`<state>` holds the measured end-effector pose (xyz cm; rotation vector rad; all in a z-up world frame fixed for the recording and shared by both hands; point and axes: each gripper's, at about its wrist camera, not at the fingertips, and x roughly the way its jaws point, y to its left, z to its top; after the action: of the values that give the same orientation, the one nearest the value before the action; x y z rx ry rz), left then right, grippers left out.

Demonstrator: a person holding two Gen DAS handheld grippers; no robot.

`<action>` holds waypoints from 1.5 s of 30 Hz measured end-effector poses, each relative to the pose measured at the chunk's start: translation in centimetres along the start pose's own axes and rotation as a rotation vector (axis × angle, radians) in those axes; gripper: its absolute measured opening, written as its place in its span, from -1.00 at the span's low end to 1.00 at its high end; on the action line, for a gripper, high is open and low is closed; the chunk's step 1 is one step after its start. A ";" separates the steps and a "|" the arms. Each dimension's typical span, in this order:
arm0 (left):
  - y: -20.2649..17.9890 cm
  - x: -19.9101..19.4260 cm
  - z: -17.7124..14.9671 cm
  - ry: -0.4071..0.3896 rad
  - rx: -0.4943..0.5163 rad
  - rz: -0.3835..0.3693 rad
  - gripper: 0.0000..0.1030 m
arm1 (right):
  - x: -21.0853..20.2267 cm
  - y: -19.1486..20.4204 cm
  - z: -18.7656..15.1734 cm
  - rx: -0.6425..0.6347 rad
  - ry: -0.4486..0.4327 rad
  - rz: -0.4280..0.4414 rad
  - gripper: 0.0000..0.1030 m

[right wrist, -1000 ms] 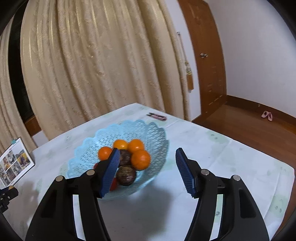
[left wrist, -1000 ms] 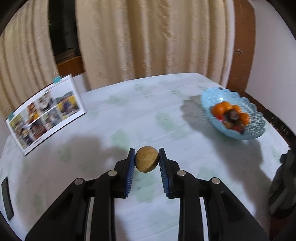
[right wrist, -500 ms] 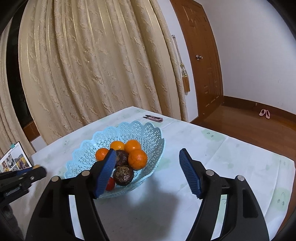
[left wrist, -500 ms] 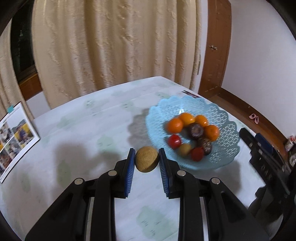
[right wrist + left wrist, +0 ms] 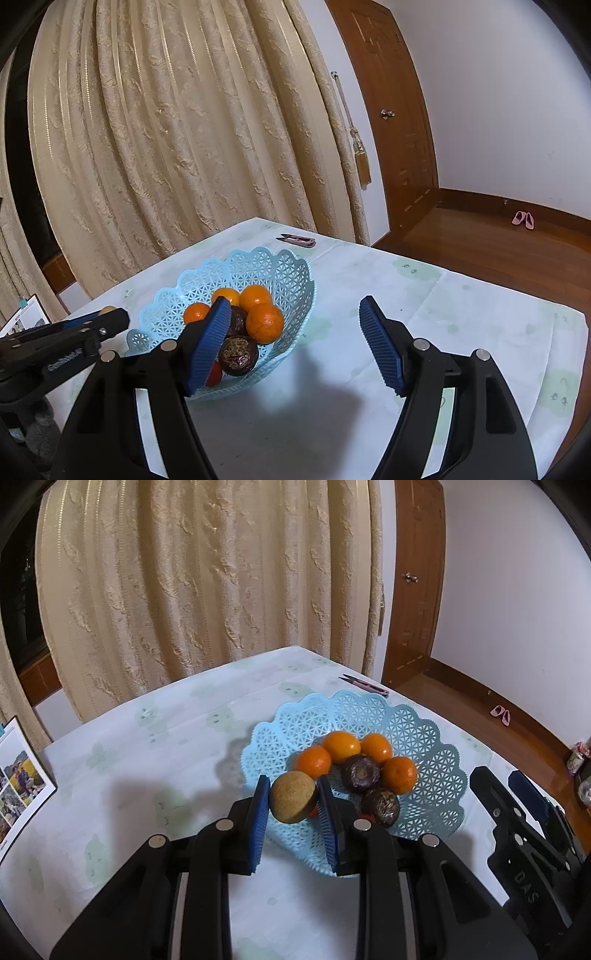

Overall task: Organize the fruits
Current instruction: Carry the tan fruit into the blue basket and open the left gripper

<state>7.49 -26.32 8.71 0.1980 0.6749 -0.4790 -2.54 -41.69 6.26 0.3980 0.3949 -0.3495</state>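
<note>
My left gripper (image 5: 291, 805) is shut on a round brown fruit (image 5: 293, 802) and holds it over the near left rim of the light blue lattice basket (image 5: 424, 731). The basket holds several oranges (image 5: 341, 746), two dark purple fruits (image 5: 360, 773) and small red ones, partly hidden behind my fingers. My right gripper (image 5: 295, 339) is open and empty, just right of the basket (image 5: 280, 266), above the table. Its black body shows at the right edge of the left wrist view (image 5: 517, 827). The left gripper's tip shows at the left of the right wrist view (image 5: 107, 321).
The table has a pale cloth with green prints (image 5: 155, 738). Small pink snips (image 5: 365, 685) lie behind the basket near the far edge. A photo card (image 5: 18, 775) stands at the far left. Curtains hang behind the table; a wooden door and floor are to the right.
My left gripper carried the brown fruit rightwards across the table to the basket's near rim. My right gripper stayed open and drifted slightly back from the basket.
</note>
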 end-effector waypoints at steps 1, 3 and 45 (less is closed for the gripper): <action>-0.2 0.3 0.1 0.001 0.004 -0.004 -0.49 | 0.0 -0.1 0.0 0.004 0.000 -0.003 0.44; -0.5 0.7 0.2 0.004 0.009 -0.008 -0.49 | 0.1 -0.2 0.1 0.010 -0.002 -0.009 0.44; -1.9 1.8 0.6 -0.024 0.011 -0.004 0.33 | -0.6 -1.2 0.3 0.048 -0.034 -0.060 0.67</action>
<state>8.10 -28.81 7.93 0.2010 0.6493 -0.4886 -3.43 -42.72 6.42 0.4275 0.3658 -0.4243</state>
